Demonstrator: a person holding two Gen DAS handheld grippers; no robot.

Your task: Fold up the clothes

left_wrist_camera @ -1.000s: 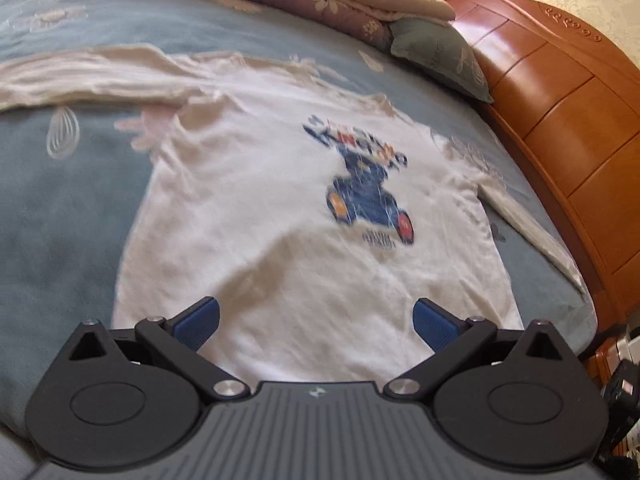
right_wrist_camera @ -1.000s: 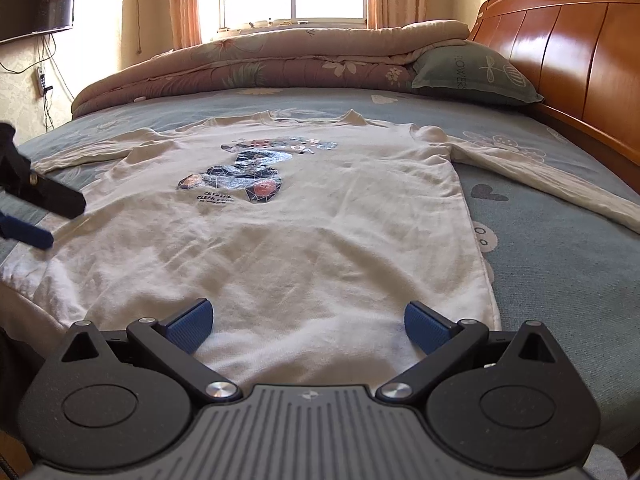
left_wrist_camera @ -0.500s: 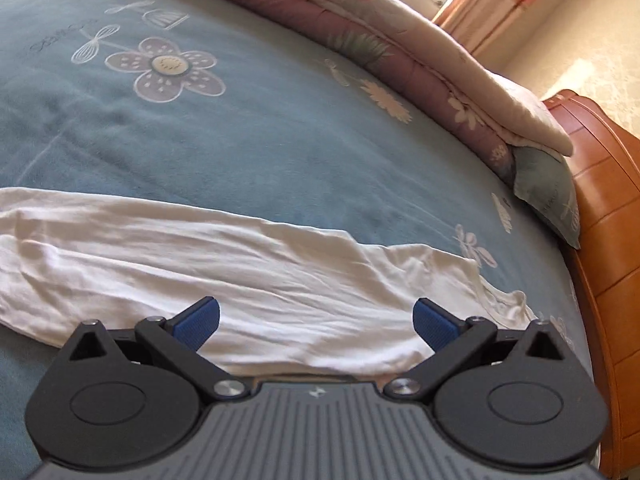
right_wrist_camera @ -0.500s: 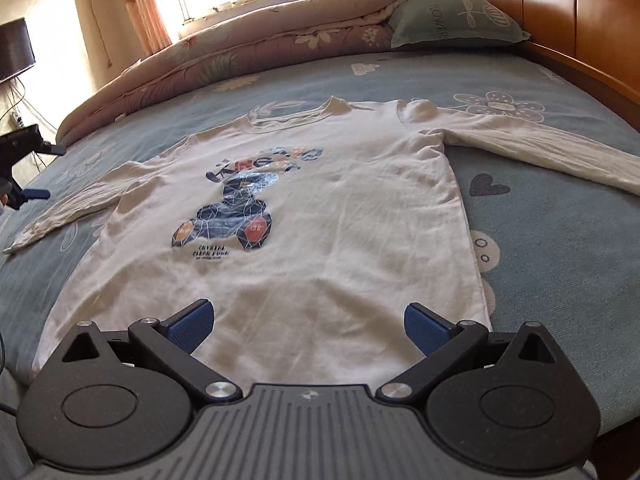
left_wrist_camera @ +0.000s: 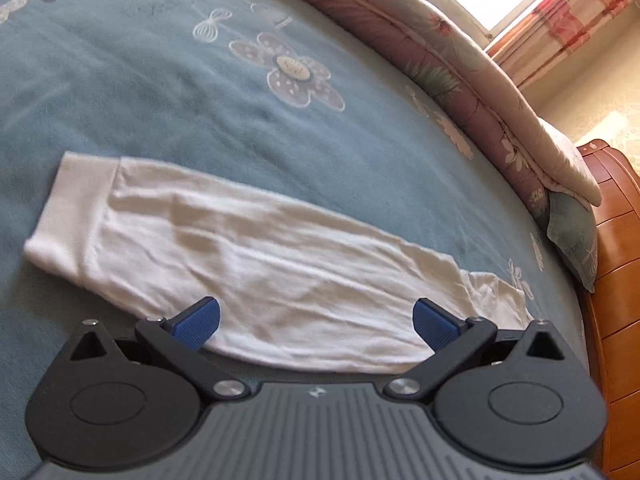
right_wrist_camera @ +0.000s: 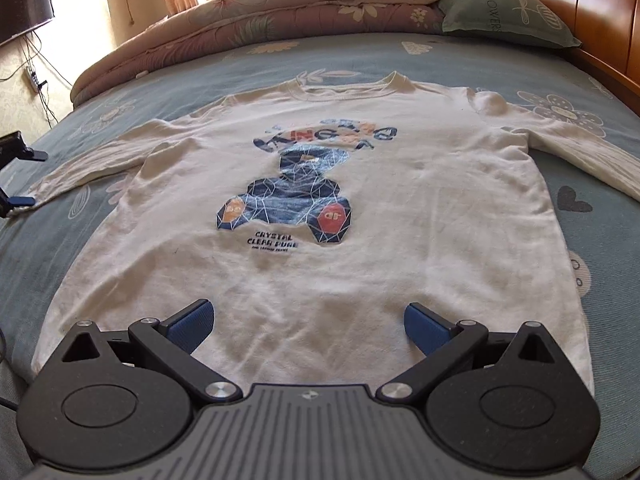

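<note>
A white long-sleeved shirt (right_wrist_camera: 320, 200) with a blue bear print lies flat, front up, on the blue bedspread (right_wrist_camera: 520, 56), sleeves spread to both sides. My right gripper (right_wrist_camera: 306, 324) is open and empty, above the shirt's lower hem. My left gripper (left_wrist_camera: 316, 320) is open and empty, just above the shirt's left sleeve (left_wrist_camera: 240, 248), near its cuff (left_wrist_camera: 76, 208). The left gripper's fingertips (right_wrist_camera: 22, 201) show at the left edge of the right wrist view, by the sleeve end.
A rolled pink floral quilt (right_wrist_camera: 320, 8) and a green pillow (right_wrist_camera: 508, 12) lie at the head of the bed. A wooden headboard (right_wrist_camera: 592, 4) runs along the right. A wall TV (right_wrist_camera: 24, 12) and cables hang at the far left.
My left gripper has swung left from the shirt body out along the left sleeve to near the cuff. My right gripper has risen and tilted down over the hem. Both stay open.
</note>
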